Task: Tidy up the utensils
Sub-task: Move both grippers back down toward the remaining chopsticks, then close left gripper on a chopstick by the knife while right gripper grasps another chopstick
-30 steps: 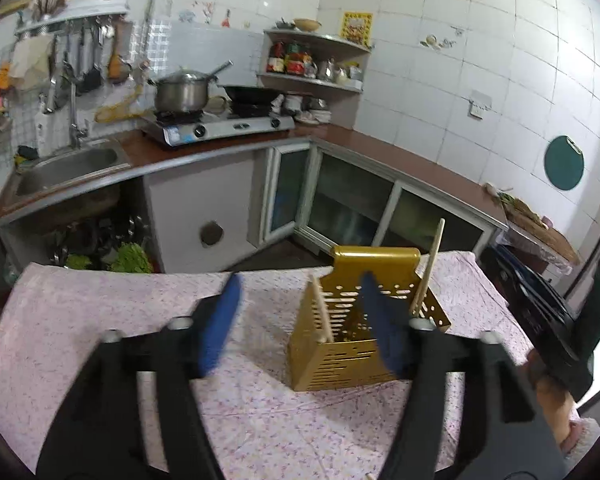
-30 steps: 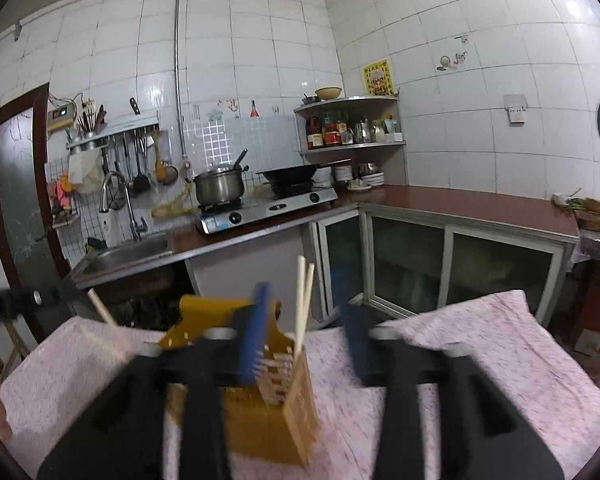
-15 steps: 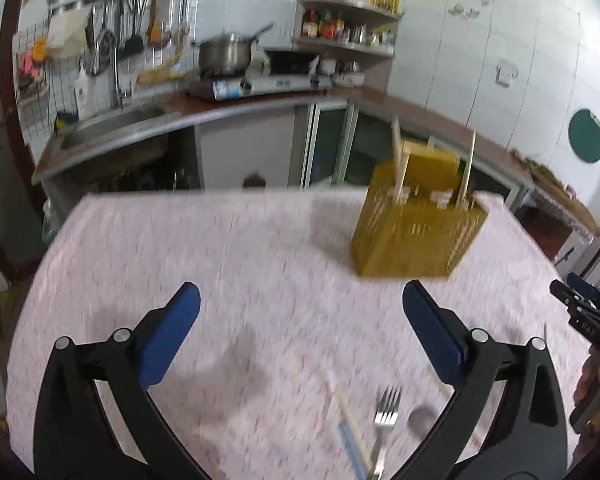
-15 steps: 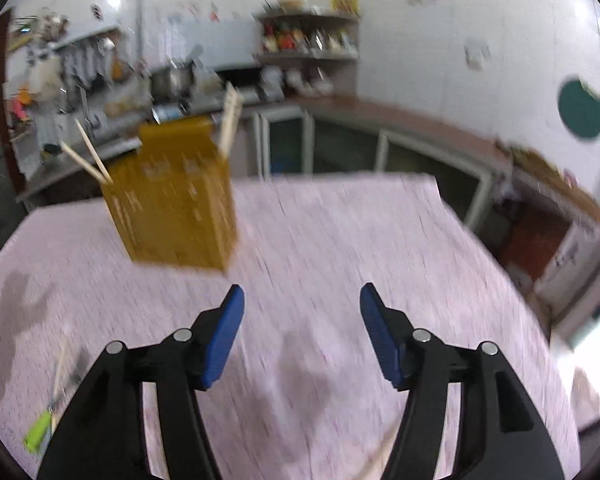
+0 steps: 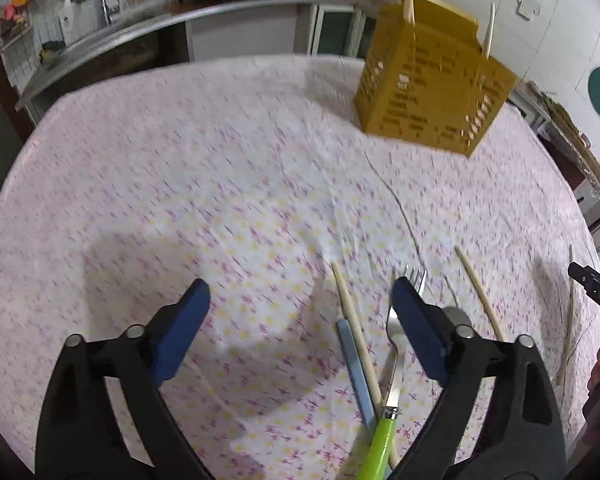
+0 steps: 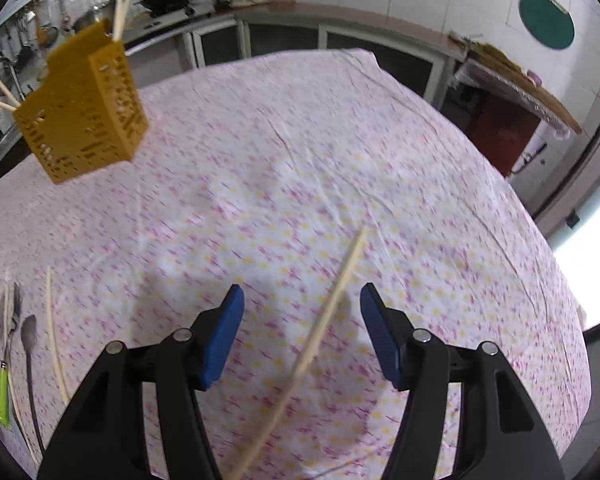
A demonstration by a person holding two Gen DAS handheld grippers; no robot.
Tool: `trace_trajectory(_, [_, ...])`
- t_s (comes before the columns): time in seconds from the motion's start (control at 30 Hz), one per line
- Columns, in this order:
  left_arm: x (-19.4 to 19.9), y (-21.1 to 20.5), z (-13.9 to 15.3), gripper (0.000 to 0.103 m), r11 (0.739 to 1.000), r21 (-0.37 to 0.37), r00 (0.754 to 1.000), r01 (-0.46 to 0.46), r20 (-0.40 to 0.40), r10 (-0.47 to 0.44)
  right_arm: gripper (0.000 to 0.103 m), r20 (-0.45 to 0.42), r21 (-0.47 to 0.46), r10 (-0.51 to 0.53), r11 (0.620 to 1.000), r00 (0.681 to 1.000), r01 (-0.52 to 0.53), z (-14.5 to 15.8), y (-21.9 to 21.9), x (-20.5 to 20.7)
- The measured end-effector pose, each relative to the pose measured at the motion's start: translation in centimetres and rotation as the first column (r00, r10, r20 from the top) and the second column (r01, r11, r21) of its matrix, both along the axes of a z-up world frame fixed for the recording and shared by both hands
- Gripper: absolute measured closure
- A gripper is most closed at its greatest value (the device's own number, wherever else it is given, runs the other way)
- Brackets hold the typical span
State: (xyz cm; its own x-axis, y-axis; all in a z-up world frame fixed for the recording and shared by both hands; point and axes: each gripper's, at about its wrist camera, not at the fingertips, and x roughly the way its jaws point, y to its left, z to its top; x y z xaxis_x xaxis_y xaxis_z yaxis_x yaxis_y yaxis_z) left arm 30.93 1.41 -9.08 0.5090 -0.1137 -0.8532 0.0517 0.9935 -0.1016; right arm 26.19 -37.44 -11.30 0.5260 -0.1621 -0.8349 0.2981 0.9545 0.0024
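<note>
Two hand-held claws hang over a table (image 5: 180,168) covered in a pink flowered cloth. The left claw (image 5: 300,312) has its blue pads spread wide apart and holds nothing. The right claw (image 6: 302,332) is likewise wide apart and empty.

The task looks partly done. A yellow perforated utensil holder (image 5: 428,92) stands far ahead and to the right of the left claw, and a few chopsticks already stick up out of it. Much is still loose on the cloth. Between the left claw's pads, toward the right pad, lie a chopstick (image 5: 352,316), a blue-grey flat piece (image 5: 354,364) just beside it that may be a knife, and a fork (image 5: 396,344) with a green handle. A spoon bowl (image 5: 456,316) peeks out just behind the right pad, and another chopstick (image 5: 480,292) lies to the right of it. A further chopstick (image 6: 328,312) lies between the right claw's pads, running away ahead of them.

Motion blur softens both views. The fork's tines and most of the spoon are hidden behind the left claw's pad. How many chopsticks sit in the holder cannot be counted, and its inside is out of sight. The handles nearest the camera are cut off by the frame edge.
</note>
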Motion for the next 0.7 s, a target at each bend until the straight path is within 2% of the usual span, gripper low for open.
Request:
trace_trajectory(0.17, [0.4, -0.8, -1.5, 0.030, 1.000, 0.000, 0.998, 0.007, -0.059, -0.007, 0.044, -0.038, 0.032, -0.020, 0.999, 0.999, 0.021, -1.1, -1.2, 0.4])
trace_trajectory(0.23, [0.7, -1.0, -1.9, 0.039, 1.000, 0.007, 0.997, 0.007, -0.081, -0.007, 0.044, -0.044, 0.041, -0.030, 0.999, 0.999, 0.032, -1.3, -1.6, 0.9])
trace_trajectory(0.43, [1.3, -1.5, -2.2, 0.042, 1.000, 0.022, 0.994, 0.012, -0.109, -0.010, 0.056, -0.078, 0.070, -0.055, 0.996, 0.995, 0.061, -1.4, -2.7, 2.4])
trace_trajectory(0.53, [1.8, -1.9, -2.3, 0.048, 0.999, 0.037, 0.992, 0.004, -0.125, 0.000, 0.066, -0.090, 0.096, -0.063, 0.993, 0.994, 0.072, -1.3, -2.9, 2.5])
trace_trajectory(0.7, [2.1, -2.3, -2.4, 0.053, 0.997, 0.070, 0.991, 0.018, -0.134, -0.008, 0.074, -0.085, 0.104, -0.066, 0.992, 0.994, 0.075, -1.4, -3.2, 2.6])
